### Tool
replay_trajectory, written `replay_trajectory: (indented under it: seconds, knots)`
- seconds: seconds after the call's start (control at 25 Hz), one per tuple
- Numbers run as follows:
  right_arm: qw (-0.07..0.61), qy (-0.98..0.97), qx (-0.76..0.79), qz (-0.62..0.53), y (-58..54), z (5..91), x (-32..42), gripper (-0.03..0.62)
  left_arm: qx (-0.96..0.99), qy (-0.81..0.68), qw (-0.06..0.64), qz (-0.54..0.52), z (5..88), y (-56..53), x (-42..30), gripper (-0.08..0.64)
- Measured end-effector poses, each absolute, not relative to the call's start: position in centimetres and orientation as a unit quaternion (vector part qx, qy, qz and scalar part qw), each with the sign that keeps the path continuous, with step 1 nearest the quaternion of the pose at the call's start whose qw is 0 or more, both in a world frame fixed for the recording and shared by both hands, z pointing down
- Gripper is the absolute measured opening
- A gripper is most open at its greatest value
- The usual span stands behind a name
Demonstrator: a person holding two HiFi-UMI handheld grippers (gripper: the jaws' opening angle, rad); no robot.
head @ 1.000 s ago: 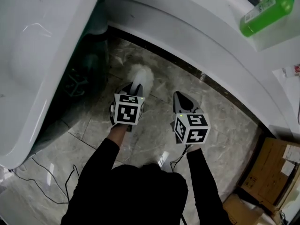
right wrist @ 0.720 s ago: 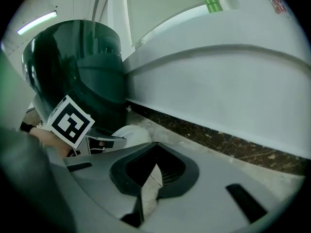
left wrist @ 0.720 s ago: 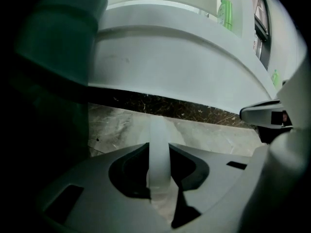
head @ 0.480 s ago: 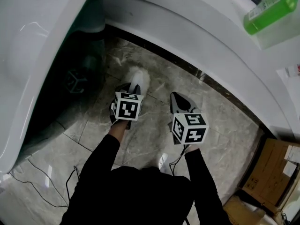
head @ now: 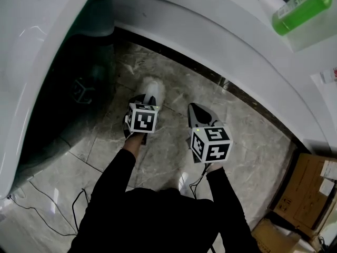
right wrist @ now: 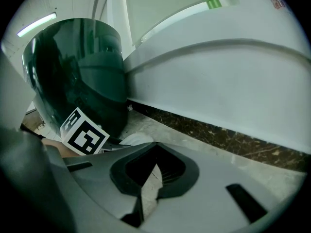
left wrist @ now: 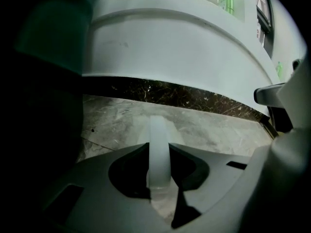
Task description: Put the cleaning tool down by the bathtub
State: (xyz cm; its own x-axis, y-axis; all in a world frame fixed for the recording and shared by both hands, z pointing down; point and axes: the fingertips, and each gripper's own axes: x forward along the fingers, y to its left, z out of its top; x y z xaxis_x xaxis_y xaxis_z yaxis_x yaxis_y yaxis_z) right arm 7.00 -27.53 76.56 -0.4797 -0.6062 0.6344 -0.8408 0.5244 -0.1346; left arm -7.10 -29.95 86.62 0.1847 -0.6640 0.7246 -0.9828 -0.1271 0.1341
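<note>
A white bathtub (head: 221, 41) curves across the top of the head view, from upper left down to the right edge, with a dark strip along its foot. A second white fixture (head: 31, 62) fills the left side, with deep shadow under it. Grey marble floor (head: 253, 141) lies between the 2. The person stands at bottom centre in black sleeves (head: 158, 215), both arms stretched forward. A cardboard box (head: 305, 194) sits in the lower right corner, and thin cables (head: 47, 204) trail over the floor at lower left. A green bottle (head: 300, 7) lies on the tub's ledge at upper right.

The left gripper (head: 147, 100) is at the middle of the frame. Its jaws are clamped on the pale, translucent handle (left wrist: 159, 144) of the cleaning tool (head: 150, 86), which runs straight up between them in the left gripper view. The tool's fluffy white head pokes out ahead of the jaws, low over the floor and near the tub's dark base strip. I can't tell whether it touches the tiles.

The right gripper (head: 196, 109) is just beside it, to the right. Its jaws are drawn together to a point, with only a sliver of floor showing between them.
</note>
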Motion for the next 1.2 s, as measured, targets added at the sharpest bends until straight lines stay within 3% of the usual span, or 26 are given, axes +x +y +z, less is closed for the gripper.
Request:
replay_trajectory:
  seconds: [1.2]
  knots:
    - [0.279,-0.833,0.426,0.219,-27.1,77.1,6.4,0.000,0.730,-0.577,0.286,0.230,84.4,-29.8,-6.7,0.129]
